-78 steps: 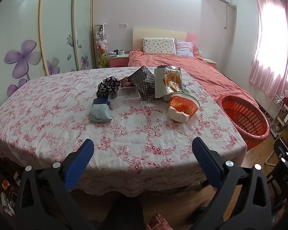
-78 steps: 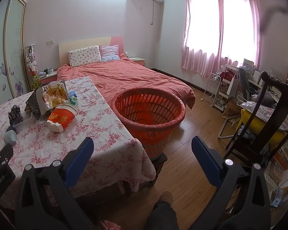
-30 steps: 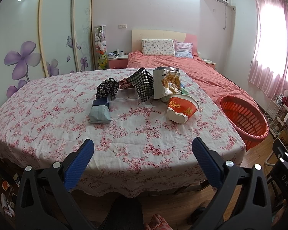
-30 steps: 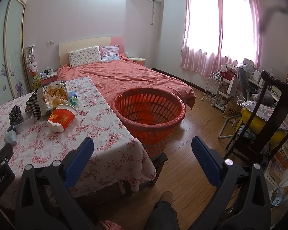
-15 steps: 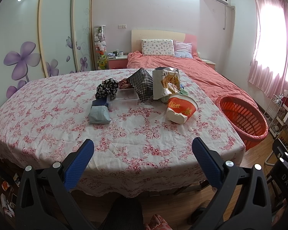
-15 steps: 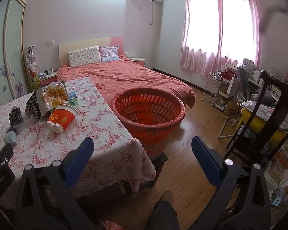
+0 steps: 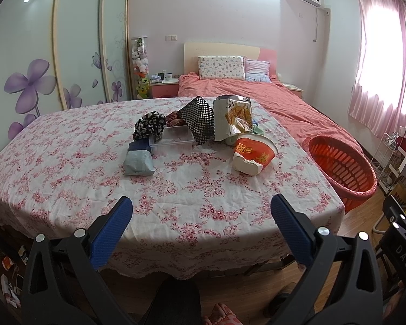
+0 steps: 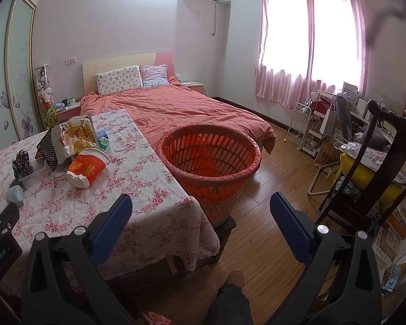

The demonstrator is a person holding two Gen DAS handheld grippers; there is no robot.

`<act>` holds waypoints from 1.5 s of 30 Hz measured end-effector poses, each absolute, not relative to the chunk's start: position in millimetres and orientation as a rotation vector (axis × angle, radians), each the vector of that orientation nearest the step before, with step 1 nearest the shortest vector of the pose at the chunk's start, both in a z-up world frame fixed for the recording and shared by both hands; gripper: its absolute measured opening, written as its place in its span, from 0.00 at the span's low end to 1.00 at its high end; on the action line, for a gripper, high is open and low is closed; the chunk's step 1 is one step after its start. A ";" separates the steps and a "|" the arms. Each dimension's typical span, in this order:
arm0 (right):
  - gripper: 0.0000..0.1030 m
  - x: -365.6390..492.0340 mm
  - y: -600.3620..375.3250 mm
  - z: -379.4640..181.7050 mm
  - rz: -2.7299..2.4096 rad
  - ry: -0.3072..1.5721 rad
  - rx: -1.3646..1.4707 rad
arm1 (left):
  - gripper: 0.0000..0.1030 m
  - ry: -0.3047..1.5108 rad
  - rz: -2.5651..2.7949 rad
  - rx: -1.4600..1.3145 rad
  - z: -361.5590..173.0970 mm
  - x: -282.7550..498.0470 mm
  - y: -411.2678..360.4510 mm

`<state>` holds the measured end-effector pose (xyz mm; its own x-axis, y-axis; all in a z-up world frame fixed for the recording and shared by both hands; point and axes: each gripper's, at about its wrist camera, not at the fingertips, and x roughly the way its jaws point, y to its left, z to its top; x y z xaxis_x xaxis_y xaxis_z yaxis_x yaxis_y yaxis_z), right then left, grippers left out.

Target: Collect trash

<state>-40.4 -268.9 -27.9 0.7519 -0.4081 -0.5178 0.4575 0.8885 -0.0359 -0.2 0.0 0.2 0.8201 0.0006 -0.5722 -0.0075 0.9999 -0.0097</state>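
A pile of trash lies on the floral tablecloth point(image 7: 67, 162): a tipped red paper cup point(image 7: 253, 153), a torn snack bag point(image 7: 232, 117), a black-and-white checked bag point(image 7: 199, 119), a clear plastic tray point(image 7: 172, 138), a grey pouch point(image 7: 138, 162) and a dark patterned bundle point(image 7: 149, 126). An orange basket point(image 7: 341, 165) stands at the table's right end; it also shows in the right wrist view point(image 8: 211, 162). My left gripper point(image 7: 201, 216) is open and empty over the table's near edge. My right gripper point(image 8: 200, 216) is open and empty, facing the basket. The cup point(image 8: 86, 169) shows there too.
A bed with an orange cover point(image 8: 181, 108) lies behind the table. A dark wooden chair point(image 8: 379, 162) and cluttered shelves point(image 8: 324, 119) stand at the right. A wardrobe with flower doors point(image 7: 40, 67) lines the left wall. The basket rests on a low stool point(image 8: 227, 223).
Both grippers have hardly moved; the views drift only slightly. Both stay open and empty.
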 end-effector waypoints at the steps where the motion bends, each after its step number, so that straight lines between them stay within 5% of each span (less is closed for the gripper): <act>1: 0.96 -40.4 -268.8 -27.9 -0.473 0.543 0.095 | 0.98 0.610 0.004 -0.012 0.2 -0.1 0.1; 27: 0.96 -27.7 -270.9 -30.2 -0.440 0.551 0.103 | 0.98 0.602 0.016 -0.029 -1.2 7.8 7.9; 45: 0.91 101.1 -213.2 -59.6 -0.147 0.649 0.181 | 0.98 0.631 0.171 -0.120 -25.5 65.2 90.0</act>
